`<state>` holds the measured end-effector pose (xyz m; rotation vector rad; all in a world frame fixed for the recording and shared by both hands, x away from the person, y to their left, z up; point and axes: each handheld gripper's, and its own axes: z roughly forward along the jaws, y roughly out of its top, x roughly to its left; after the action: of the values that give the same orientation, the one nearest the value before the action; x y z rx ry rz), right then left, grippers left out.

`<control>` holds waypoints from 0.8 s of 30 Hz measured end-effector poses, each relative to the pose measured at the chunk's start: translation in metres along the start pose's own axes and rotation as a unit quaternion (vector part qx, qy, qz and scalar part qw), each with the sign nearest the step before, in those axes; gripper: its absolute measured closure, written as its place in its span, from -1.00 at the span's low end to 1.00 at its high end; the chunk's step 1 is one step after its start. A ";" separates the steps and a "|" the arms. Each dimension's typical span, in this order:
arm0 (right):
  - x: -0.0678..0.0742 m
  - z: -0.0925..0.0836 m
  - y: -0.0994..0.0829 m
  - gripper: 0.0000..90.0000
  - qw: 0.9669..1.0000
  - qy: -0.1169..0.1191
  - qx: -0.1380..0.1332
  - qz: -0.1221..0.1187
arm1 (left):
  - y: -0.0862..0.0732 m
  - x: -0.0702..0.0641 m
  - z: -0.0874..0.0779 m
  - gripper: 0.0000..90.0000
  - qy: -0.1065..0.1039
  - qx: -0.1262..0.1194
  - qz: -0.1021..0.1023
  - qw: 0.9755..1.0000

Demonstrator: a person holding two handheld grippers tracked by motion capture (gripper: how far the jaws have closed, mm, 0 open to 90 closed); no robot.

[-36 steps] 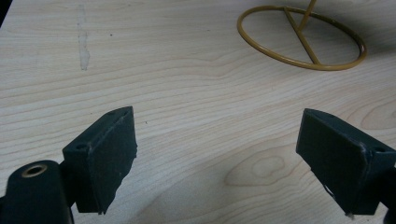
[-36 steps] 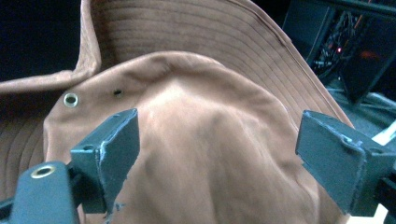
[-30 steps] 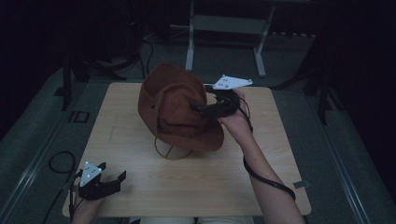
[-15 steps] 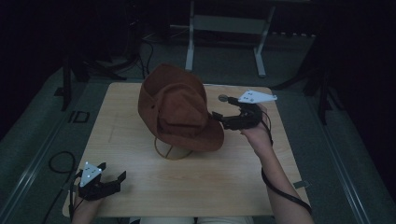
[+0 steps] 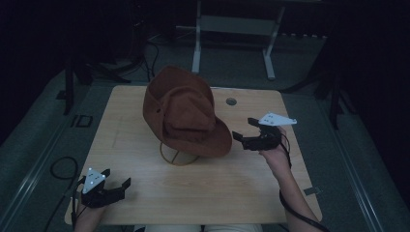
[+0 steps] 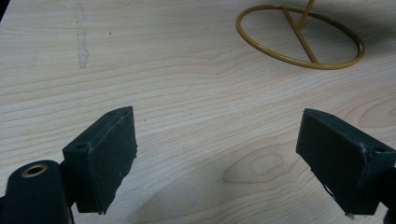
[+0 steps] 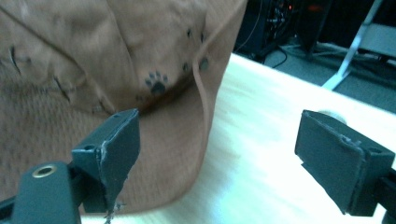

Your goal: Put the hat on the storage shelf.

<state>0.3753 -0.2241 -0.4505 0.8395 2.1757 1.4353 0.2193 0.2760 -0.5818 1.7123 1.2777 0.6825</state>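
Observation:
A brown brimmed hat [image 5: 186, 113] rests tilted on a thin gold wire stand [image 5: 177, 155] near the middle of the wooden table [image 5: 217, 193]. My right gripper [image 5: 242, 129] is open just off the hat's right brim, with its jaws pointing at it and nothing between them. Seen from the right gripper view, the hat [image 7: 102, 84] bears a small paw print and its brim lies behind the left pad, clear of both pads. My left gripper [image 5: 118, 182] rests open at the table's front left corner. Its own view looks past the wide jaws to the stand's ring base [image 6: 299, 37].
A small round grommet hole [image 5: 231, 101] sits in the tabletop behind the hat. A metal frame on legs [image 5: 232, 29] stands on the dark floor beyond the table. Cables [image 5: 60, 166] lie on the floor at the left.
My right gripper has let go of the hat's crown and drawn back to the right and down, off the brim. The hat stays on its stand. The left gripper has not moved.

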 end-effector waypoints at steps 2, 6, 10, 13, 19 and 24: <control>-0.001 -0.002 -0.008 -0.69 1.000 -0.002 0.003 0.000 | 0.000 0.000 0.000 -0.71 0.001 0.000 0.000 1.000; -0.002 -0.004 -0.020 -0.69 1.000 -0.004 0.007 0.002 | 0.000 0.000 0.000 -0.71 0.002 0.000 0.000 1.000; -0.005 -0.008 -0.041 -0.69 1.000 -0.002 0.008 0.013 | 0.000 0.000 0.000 -0.71 0.000 0.001 0.001 1.000; -0.006 -0.009 -0.053 -0.70 1.000 -0.002 0.012 0.014 | 0.000 -0.001 0.000 -0.71 0.001 0.001 0.002 1.000; -0.006 -0.011 -0.076 -0.70 0.999 -0.003 0.032 0.014 | 0.000 -0.002 0.000 -0.71 -0.002 0.001 0.004 1.000; -0.008 -0.012 -0.095 -0.69 0.999 0.001 0.050 0.016 | 0.000 -0.002 0.000 -0.71 -0.001 0.000 0.002 1.000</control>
<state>0.3484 -0.2654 -0.5335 0.9113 2.2614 1.3525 0.2188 0.2744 -0.5818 1.7156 1.2721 0.6831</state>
